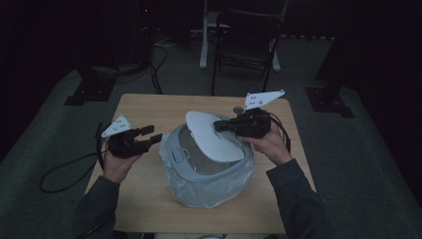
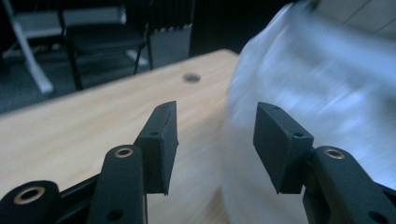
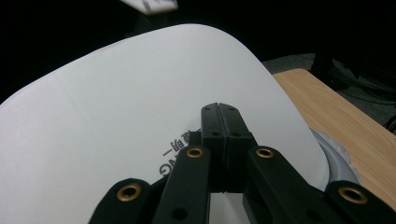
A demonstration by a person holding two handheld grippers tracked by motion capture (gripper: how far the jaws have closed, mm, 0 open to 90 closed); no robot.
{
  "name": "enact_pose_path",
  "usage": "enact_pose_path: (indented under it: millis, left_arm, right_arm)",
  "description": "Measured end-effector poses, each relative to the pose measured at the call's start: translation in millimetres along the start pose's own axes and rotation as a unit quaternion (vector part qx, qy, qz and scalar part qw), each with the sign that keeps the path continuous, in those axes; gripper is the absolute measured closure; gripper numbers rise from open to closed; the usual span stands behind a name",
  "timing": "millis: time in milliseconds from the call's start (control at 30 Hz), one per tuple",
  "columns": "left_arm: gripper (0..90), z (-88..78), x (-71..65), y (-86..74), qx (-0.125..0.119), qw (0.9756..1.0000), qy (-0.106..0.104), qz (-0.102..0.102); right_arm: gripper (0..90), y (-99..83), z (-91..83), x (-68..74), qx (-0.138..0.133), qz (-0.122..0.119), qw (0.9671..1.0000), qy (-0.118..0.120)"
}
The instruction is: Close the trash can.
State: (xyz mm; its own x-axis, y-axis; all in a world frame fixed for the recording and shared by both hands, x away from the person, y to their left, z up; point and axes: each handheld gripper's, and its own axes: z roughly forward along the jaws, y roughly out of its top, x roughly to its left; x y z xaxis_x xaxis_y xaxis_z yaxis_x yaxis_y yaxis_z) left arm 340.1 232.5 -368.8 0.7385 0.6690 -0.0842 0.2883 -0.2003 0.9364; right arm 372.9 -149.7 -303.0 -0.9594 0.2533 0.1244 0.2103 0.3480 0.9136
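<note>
A bin with a grey rim (image 1: 173, 148) and a white plastic liner bag (image 1: 199, 191) stands mid-table. Its white lid (image 1: 209, 137) is tilted up over the opening. My right gripper (image 1: 217, 126) comes in from the right, jaws shut together, their tips lying against the lid's printed face (image 3: 116, 102); whether they pinch anything thin I cannot tell. In its own view the right gripper (image 3: 219, 107) shows no gap. My left gripper (image 1: 153, 134) hovers left of the bin, open. The left gripper (image 2: 215, 144) has nothing between its pads, and the blurred bag (image 2: 327, 84) lies beyond.
The wooden table (image 1: 149, 107) has free room left of the bin and along its far edge. A small round object (image 1: 238, 109) sits near the far right, a dark spot (image 2: 191, 78) in the left gripper view. A chair (image 1: 249, 40) stands behind the table.
</note>
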Motion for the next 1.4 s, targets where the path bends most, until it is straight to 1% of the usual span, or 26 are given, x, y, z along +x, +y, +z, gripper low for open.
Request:
enact_pose_path:
  millis: [33, 67, 100, 133, 300, 433, 467, 500, 567, 600, 667, 733, 800, 833, 900, 1000, 1133, 1267, 1400]
  left_arm:
    - [51.1, -1.9, -3.7, 6.7, -0.006, 0.9999, -0.007, 0.003]
    - [51.2, -4.2, -8.4, 14.5, -0.015, 0.9996, -0.022, 0.005]
    - [51.1, -5.2, -11.5, 19.1, -0.018, 0.9994, -0.029, 0.008]
    - [51.2, -6.5, -17.3, 26.2, -0.023, 0.9989, -0.038, 0.016]
    - [51.3, -8.0, -34.6, 48.7, -0.038, 0.9966, -0.062, 0.040]
    - [52.4, -7.4, -41.9, 64.7, -0.053, 0.9944, -0.080, 0.045]
    - [52.8, -7.4, -41.9, 64.7, -0.053, 0.9944, -0.080, 0.045]
    - [54.5, -5.9, -46.1, 73.3, -0.058, 0.9929, -0.090, 0.053]
    - [58.0, -5.1, -47.7, 75.9, -0.058, 0.9924, -0.092, 0.057]
    - [62.2, -1.9, -53.2, 82.1, -0.058, 0.9909, -0.103, 0.065]
    - [67.4, 1.2, -58.2, 84.4, -0.057, 0.9889, -0.115, 0.074]
    - [73.7, 6.0, -65.0, 84.3, -0.049, 0.9870, -0.127, 0.085]
    - [78.9, 9.6, -69.2, 82.4, -0.044, 0.9857, -0.137, 0.089]
    - [80.8, 11.3, -71.0, 80.8, -0.042, 0.9854, -0.137, 0.092]
    - [83.3, 14.1, -72.4, 77.6, -0.037, 0.9853, -0.139, 0.092]
    - [84.1, 15.0, -70.9, 73.2, -0.030, 0.9858, -0.140, 0.087]
    - [84.1, 14.8, -69.3, 67.7, -0.024, 0.9863, -0.139, 0.085]
    - [84.0, 15.3, -68.4, 64.5, -0.023, 0.9864, -0.141, 0.082]
    - [84.0, 16.0, -67.5, 57.7, -0.025, 0.9868, -0.140, 0.078]
  right_arm:
    - [89.9, -0.1, 0.1, -0.1, 0.000, 0.000, 1.0000, 0.000]
    - [89.9, -0.2, 0.1, 0.0, 0.001, 0.001, 1.0000, 0.000]
    - [90.0, -0.5, 0.4, 0.0, 0.002, 0.001, 1.0000, -0.001]
    - [89.9, -0.6, 0.5, 0.1, 0.002, 0.001, 1.0000, -0.001]
    - [89.9, -1.5, 1.3, 0.7, 0.005, 0.002, 1.0000, -0.003]
    - [89.9, -1.7, 2.0, 0.6, 0.005, 0.002, 1.0000, -0.002]
    - [89.9, -1.8, 2.3, 0.4, 0.006, 0.002, 1.0000, -0.001]
    - [90.0, -1.9, 2.8, 0.4, 0.007, 0.003, 1.0000, -0.001]
    - [90.0, -2.0, 3.2, 0.5, 0.007, 0.003, 1.0000, -0.001]
    - [89.9, -2.1, 3.5, 0.5, 0.008, 0.003, 1.0000, -0.001]
    - [90.0, -2.1, 3.5, 0.4, 0.007, 0.004, 1.0000, -0.001]
    - [89.9, -2.1, 3.4, 0.5, 0.007, 0.004, 1.0000, -0.002]
    - [90.0, -2.1, 3.3, 0.7, 0.007, 0.004, 1.0000, -0.003]
    - [89.9, -2.1, 3.3, 0.8, 0.007, 0.004, 1.0000, -0.003]
    - [89.9, -2.4, 3.3, 0.8, 0.006, 0.003, 1.0000, -0.003]
    - [89.9, -3.6, 4.6, 1.1, 0.007, 0.003, 1.0000, -0.001]
    - [89.8, -5.3, 6.7, 0.0, 0.008, 0.005, 1.0000, -0.002]
    - [88.8, -5.3, 8.5, 0.2, 0.011, 0.001, 0.9998, -0.015]
    - [86.6, -6.5, 8.3, -0.8, 0.014, 0.001, 0.9996, -0.026]
